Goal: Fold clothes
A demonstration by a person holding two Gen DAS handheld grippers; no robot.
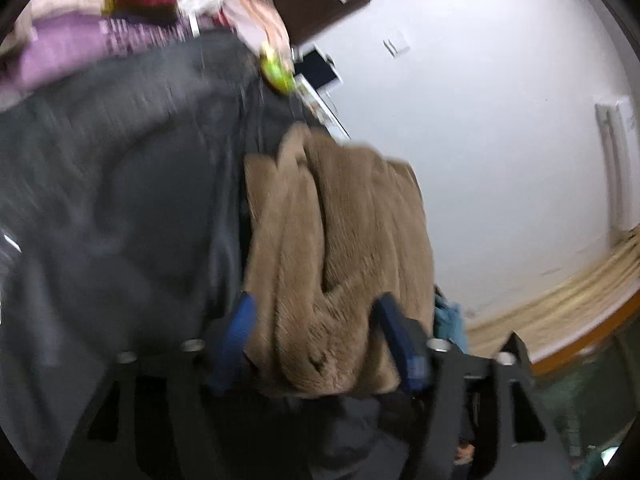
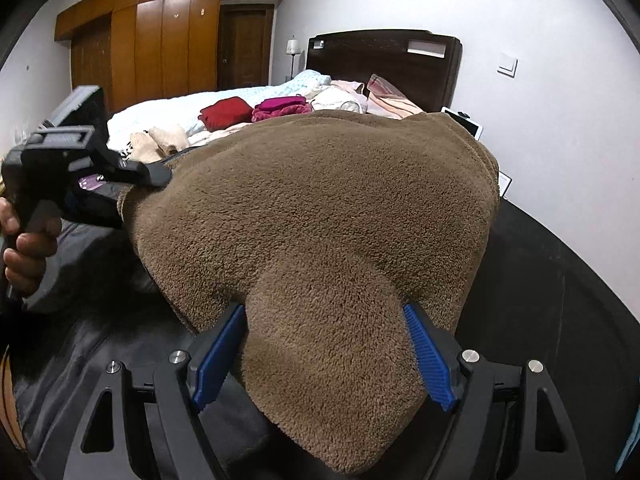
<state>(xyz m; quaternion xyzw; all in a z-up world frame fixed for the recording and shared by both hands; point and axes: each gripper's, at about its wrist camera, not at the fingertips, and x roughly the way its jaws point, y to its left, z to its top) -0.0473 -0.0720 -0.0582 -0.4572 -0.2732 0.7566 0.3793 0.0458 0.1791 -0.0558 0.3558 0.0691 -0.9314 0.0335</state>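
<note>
A brown fleece garment point(image 2: 320, 208) is held up between both grippers over a dark grey garment point(image 1: 120, 208) on the bed. My right gripper point(image 2: 324, 312) is shut on a thick bunch of the fleece, which fills the gap between its blue pads point(image 2: 220, 352). My left gripper point(image 1: 316, 308) is shut on a bunched, folded edge of the same brown fleece point(image 1: 332, 248). The left gripper also shows in the right wrist view point(image 2: 132, 176), held by a hand at the fleece's far left corner. The left wrist view is blurred by motion.
Folded clothes lie on the bed behind: a red piece point(image 2: 226, 114), a magenta piece point(image 2: 282, 106), cream items point(image 2: 160, 140) and a purple one point(image 1: 60, 52). A dark headboard point(image 2: 384, 64), white wall, wooden wardrobe point(image 2: 160, 40) and a bedside table with a tablet point(image 2: 468, 124) stand beyond.
</note>
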